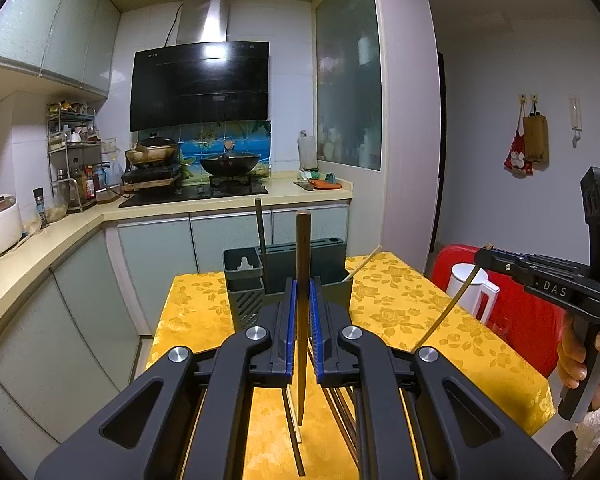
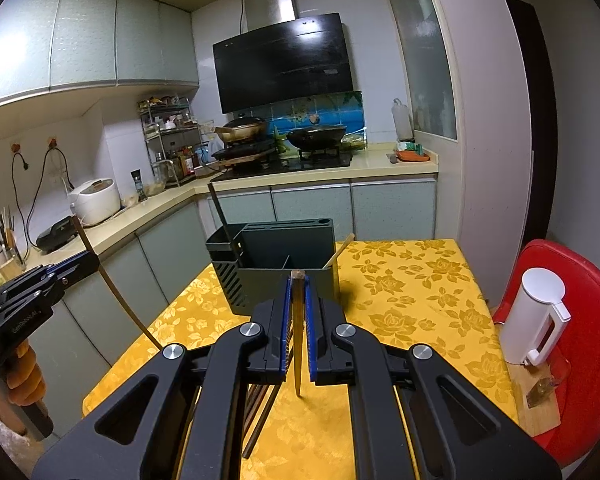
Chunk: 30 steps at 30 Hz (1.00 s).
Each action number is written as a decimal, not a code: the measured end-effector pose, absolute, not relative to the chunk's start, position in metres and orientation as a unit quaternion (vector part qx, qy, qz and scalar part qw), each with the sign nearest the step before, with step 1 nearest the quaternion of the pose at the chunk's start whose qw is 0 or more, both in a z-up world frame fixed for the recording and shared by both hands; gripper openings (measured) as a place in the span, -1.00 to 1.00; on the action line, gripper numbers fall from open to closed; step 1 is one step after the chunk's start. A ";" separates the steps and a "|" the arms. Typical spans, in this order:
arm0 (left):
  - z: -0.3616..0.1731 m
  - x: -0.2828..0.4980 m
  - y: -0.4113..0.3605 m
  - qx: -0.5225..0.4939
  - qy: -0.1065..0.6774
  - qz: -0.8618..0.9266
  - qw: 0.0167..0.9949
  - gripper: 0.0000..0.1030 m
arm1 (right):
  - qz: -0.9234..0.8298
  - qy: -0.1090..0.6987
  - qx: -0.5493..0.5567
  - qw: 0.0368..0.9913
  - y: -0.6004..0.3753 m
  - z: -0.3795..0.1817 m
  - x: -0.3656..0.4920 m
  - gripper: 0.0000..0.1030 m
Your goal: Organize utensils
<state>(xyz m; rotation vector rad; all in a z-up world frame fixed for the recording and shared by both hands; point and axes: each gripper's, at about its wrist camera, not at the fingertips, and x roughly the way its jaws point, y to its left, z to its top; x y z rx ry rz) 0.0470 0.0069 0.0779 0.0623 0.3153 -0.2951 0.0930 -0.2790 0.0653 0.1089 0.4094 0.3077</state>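
My left gripper is shut on a dark brown chopstick that stands upright between the blue pads, above the yellow table. My right gripper is shut on another chopstick, also upright. Each gripper shows in the other's view: the right gripper at the right edge, the left gripper at the left edge. Just beyond both stands a dark grey utensil holder. A dark stick and a pale chopstick lean in it. Several loose chopsticks lie under the grippers.
A white kettle stands on a red chair right of the table. A kitchen counter with a rice cooker runs along the left, and a stove with pans is behind. A person's hand holds the right gripper.
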 end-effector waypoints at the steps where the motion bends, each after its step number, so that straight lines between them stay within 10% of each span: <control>1: 0.080 0.050 0.006 0.031 0.156 -0.146 0.976 -0.88 | 0.152 0.203 0.053 0.966 -0.279 0.066 0.095 -0.86; 30: 0.157 0.162 -0.031 0.046 0.114 -0.143 0.982 -0.88 | 0.172 0.158 0.032 0.972 -0.265 0.163 0.188 -0.86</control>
